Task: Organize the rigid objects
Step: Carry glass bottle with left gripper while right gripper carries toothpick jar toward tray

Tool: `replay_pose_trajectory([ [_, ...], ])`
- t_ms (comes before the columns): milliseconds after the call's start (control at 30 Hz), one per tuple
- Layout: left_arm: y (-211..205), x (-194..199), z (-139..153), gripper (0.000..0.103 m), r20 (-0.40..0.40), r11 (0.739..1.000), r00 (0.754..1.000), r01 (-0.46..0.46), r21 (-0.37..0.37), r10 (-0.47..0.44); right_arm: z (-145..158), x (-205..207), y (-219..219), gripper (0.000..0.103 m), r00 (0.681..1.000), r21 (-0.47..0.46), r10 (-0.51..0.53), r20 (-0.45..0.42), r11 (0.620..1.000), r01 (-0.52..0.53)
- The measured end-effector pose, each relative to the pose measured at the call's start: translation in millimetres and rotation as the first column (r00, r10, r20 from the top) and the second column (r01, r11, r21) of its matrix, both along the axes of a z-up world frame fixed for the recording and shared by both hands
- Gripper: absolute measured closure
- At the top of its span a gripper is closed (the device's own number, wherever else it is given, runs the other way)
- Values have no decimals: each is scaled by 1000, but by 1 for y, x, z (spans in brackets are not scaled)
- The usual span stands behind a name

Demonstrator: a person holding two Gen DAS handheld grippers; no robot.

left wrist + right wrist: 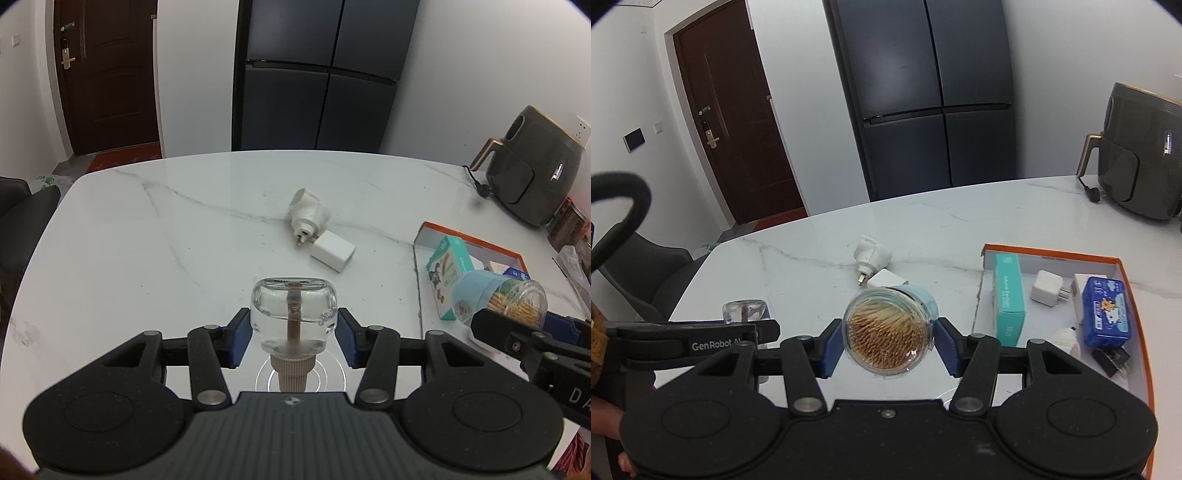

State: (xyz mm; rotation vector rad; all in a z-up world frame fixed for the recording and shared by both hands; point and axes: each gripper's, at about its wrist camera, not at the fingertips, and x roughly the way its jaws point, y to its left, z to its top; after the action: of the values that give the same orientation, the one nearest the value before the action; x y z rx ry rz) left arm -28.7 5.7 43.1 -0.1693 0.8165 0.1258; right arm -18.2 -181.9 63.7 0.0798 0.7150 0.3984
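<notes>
**Two hand-held grippers, each clamping a small container above a marble table**

The left gripper [293, 338] is clenched on a clear glass bottle [293, 314], beige ribbed cap toward the camera, a brown wick inside. The right gripper [886, 343] grips a clear toothpick jar [888, 330] with a pale blue lid, held sideways between its blue pads. Both are lifted clear of the white marble table [147, 240]. "GenRobot" is printed on the left gripper. A white plug-in device [306, 212] and white charger [332, 251] lie touching mid-table. An orange-rimmed box [1123, 266] to the right holds a teal carton [1010, 299] and a blue packet [1104, 312]; their print is unreadable.
</notes>
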Motion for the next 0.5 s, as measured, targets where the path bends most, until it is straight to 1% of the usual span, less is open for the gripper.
replay_pose_trajectory([
  [500,-27,-8,1,54,4,1000,1000,26,-5,-26,4,-13,-29,39,999,1,-32,5,999,32],
])
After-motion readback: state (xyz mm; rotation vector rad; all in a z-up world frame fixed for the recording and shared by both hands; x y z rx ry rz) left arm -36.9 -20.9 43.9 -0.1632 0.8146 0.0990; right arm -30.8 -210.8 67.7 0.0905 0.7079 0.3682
